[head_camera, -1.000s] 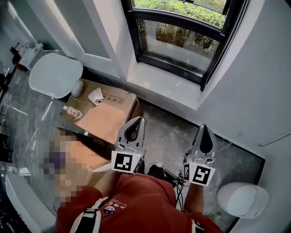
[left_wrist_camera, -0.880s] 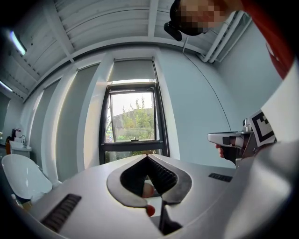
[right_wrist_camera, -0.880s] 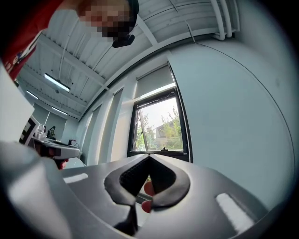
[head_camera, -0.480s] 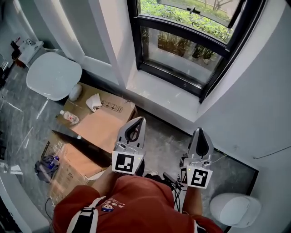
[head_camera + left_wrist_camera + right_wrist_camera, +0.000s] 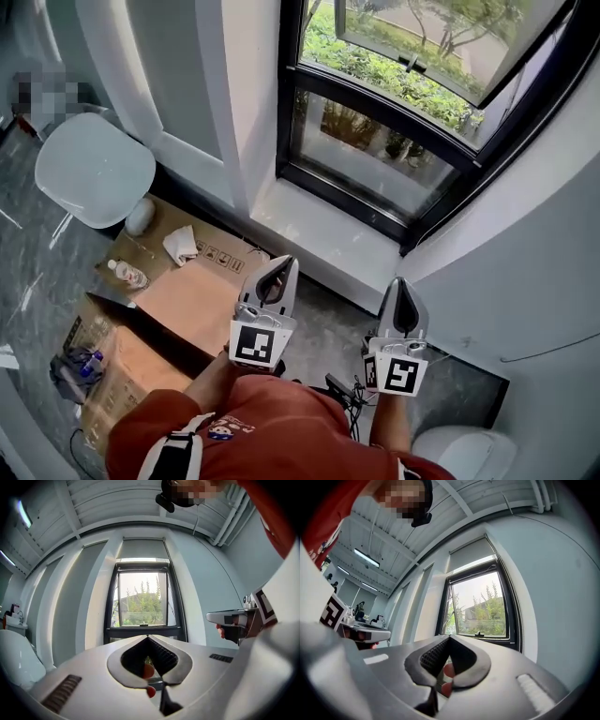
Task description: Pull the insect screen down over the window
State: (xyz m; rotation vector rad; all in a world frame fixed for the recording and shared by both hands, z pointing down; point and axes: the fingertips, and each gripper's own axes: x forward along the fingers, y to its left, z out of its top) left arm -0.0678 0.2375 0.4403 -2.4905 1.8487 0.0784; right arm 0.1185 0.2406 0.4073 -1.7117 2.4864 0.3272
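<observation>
Left gripper [image 5: 283, 263]: jaws clenched together with nothing between them. It points level, short of the sill [image 5: 323, 230].
Window [image 5: 142, 599]: straight ahead of the left jaws and well apart from them. Its tall black frame stands upright, with a glass pane low and an opened sash above it.
Insect screen [image 5: 143, 549]: apparently the grey panel at the window's head. It sits above both grippers and beyond them, with only the top of the opening covered.
Screen's long axis: its lower edge runs level, side to side across the frame. It faces into the room, and its travel would be straight down.
Right gripper [image 5: 399, 282]: jaws pressed shut and empty, tipped slightly upward. The window lies ahead and a little to its right.
Nearer hand: neither, clearly – the two sit side by side.
Coming move, as a judgement: reach up and forward to that lower edge – the jaws must part first.
</observation>
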